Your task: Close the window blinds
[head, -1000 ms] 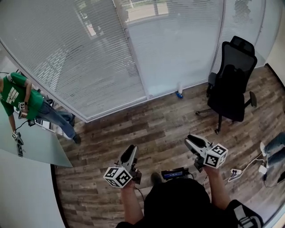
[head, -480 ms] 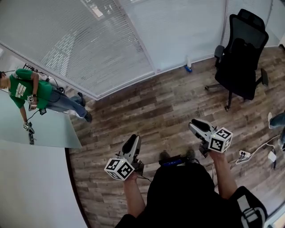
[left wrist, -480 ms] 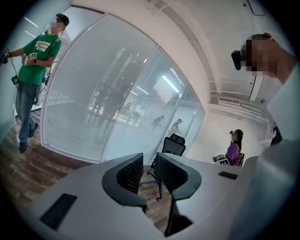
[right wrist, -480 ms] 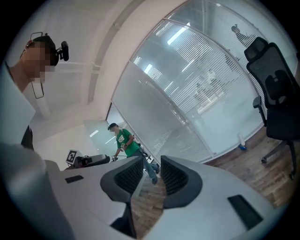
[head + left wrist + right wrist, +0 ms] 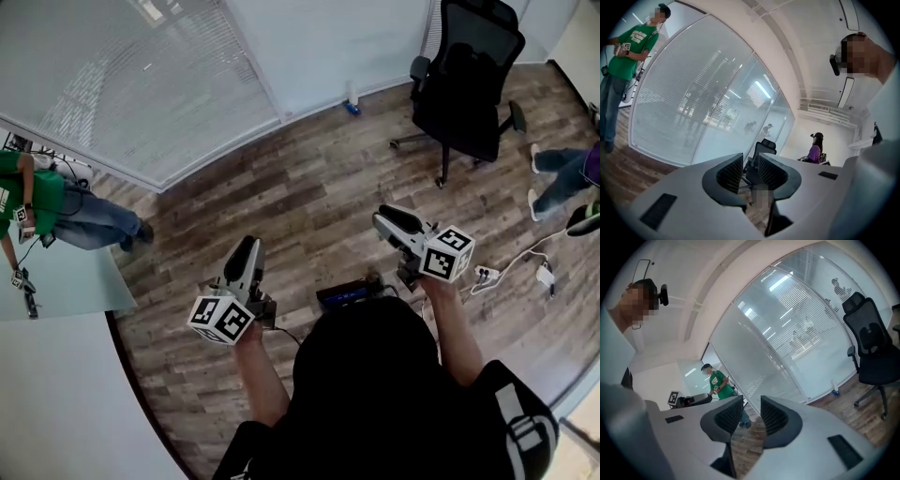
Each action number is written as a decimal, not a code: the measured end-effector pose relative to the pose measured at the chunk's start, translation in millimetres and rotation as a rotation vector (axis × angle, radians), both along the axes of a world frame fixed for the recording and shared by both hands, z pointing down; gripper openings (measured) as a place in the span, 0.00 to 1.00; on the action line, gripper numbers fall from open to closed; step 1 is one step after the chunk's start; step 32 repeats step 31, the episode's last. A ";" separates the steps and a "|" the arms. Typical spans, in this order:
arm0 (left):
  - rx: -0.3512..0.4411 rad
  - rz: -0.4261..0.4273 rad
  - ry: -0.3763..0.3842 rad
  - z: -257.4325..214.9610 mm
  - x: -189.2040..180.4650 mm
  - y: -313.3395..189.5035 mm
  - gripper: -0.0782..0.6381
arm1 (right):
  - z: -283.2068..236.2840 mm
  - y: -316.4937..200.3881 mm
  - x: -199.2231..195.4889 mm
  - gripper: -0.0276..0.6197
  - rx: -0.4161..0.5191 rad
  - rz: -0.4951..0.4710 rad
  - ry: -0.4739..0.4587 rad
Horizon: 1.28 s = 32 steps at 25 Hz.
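Left gripper [image 5: 246, 247], right gripper [image 5: 381, 218]: jaws narrowly parted, empty. Venetian blinds [image 5: 141, 84]: slats probably light, easily bent; grip the control cord, unseen here.

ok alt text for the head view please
Seen from above, a person holds the left gripper and right gripper, both open and empty, over a wood floor, short of the blinds. A black office chair stands upper right.

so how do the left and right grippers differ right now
In the head view the left gripper points ahead toward the blinds; the right gripper angles leftward. Past the left gripper's jaws stands the office chair; past the right gripper's, the person in green. Both have jaws apart and hold nothing.
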<state>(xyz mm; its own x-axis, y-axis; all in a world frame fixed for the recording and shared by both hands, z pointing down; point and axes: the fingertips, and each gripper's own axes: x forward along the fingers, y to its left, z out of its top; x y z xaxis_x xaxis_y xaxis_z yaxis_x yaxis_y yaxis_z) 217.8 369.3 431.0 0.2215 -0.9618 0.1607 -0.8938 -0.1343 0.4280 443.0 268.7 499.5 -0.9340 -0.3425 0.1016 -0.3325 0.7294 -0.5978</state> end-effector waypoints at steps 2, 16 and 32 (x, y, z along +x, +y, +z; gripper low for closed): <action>-0.003 0.005 0.023 2.6 -1.3 -1.5 0.26 | -4.0 3.5 2.4 0.23 0.003 0.017 0.010; 0.005 -0.005 0.098 20.5 0.1 20.5 0.26 | -0.6 31.9 1.1 0.22 0.007 -0.003 0.091; -0.032 -0.041 0.097 27.4 -5.0 24.7 0.26 | 7.8 26.9 -10.5 0.22 -0.013 -0.043 0.104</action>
